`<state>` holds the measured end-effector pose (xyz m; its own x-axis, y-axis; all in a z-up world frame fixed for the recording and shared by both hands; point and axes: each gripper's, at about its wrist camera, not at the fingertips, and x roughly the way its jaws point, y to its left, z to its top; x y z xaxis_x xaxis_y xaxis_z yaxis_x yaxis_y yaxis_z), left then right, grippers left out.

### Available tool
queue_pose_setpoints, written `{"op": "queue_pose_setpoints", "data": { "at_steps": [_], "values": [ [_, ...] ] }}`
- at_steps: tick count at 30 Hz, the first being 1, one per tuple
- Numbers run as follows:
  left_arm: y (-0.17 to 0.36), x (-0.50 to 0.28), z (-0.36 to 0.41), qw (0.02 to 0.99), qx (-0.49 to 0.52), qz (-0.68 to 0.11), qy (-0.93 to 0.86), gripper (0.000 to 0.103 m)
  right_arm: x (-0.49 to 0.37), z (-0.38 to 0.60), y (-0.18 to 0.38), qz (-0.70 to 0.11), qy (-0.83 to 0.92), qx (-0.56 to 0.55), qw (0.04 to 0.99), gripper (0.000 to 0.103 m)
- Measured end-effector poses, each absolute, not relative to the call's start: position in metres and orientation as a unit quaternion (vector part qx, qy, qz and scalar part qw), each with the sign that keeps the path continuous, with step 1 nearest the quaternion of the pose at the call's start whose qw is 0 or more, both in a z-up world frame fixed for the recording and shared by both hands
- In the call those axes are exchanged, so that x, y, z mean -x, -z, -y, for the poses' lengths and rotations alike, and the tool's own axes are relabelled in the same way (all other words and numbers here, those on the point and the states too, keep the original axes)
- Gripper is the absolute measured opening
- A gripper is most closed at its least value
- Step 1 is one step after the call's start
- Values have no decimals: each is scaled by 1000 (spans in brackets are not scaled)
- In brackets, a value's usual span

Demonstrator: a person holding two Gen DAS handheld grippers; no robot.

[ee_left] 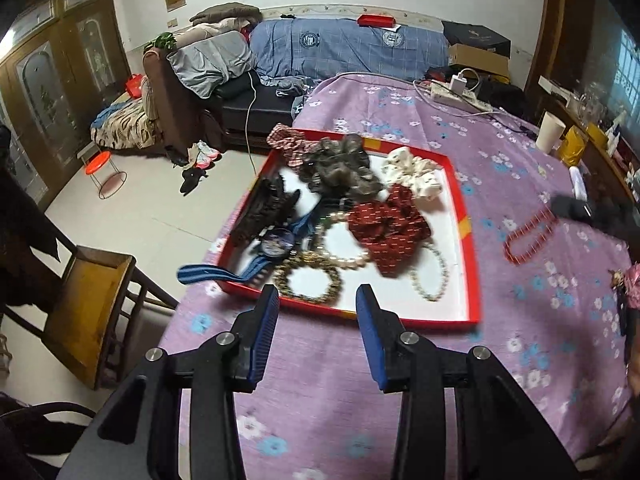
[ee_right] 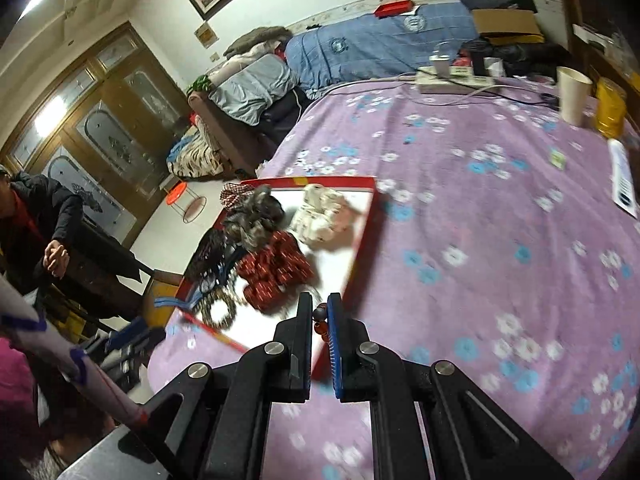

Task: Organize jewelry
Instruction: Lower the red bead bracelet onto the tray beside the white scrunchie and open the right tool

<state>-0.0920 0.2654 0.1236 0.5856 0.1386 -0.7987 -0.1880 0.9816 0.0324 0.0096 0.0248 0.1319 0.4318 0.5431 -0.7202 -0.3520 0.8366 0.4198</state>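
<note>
The red bead bracelet (ee_right: pixel 320 320) is pinched between the closed jaws of the right gripper (ee_right: pixel 320 312), a few dark red beads poking out at the tips. In the left wrist view the rest of the loop (ee_left: pixel 530 238) dangles over the purple flowered tablecloth (ee_left: pixel 320 360), just off the right side of the shallow red-rimmed cardboard tray (ee_left: pixel 464 236). That tray is where everything else sits: a pearl bracelet (ee_left: pixel 346 246) near the middle, a gold-and-black beaded bracelet (ee_left: pixel 308 282) at the near edge, a dark red patterned scrunchie (ee_left: pixel 386 232) right of centre, and a blue-strapped watch (ee_left: pixel 276 244) on the left.

My guess is the bracelet's headed for the tray, so I'd carry it over the rim high enough that the hanging loop clears it, then drop it in the bare white patch at the near right corner. The left gripper (ee_left: pixel 316 300) hovers at the tray's near edge, jaws apart, nothing in them
</note>
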Motion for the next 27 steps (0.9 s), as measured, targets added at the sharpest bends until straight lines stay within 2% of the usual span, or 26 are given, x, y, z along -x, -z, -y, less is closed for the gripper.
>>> {"op": "queue_pose_setpoints", "data": {
  "at_steps": [11, 20, 21, 24, 27],
  "values": [
    [-106, 86, -319, 880, 38, -465, -91, 39, -78, -120, -95, -499, -243, -66, 829, 8],
    [-100, 73, -337, 876, 48, -471, -91, 39, -99, -119, -62, -526, -203, -58, 824, 9],
    [-99, 72, -337, 876, 48, -472, -90, 39, -100, -117, -61, -527, -200, -61, 824, 12],
    [-98, 66, -339, 876, 48, -472, -88, 40, -100, -108, -65, -522, -194, -74, 827, 40],
    [-98, 60, -338, 876, 50, -472, -87, 42, -97, -99, -74, -511, -190, -83, 834, 42]
  ]
}}
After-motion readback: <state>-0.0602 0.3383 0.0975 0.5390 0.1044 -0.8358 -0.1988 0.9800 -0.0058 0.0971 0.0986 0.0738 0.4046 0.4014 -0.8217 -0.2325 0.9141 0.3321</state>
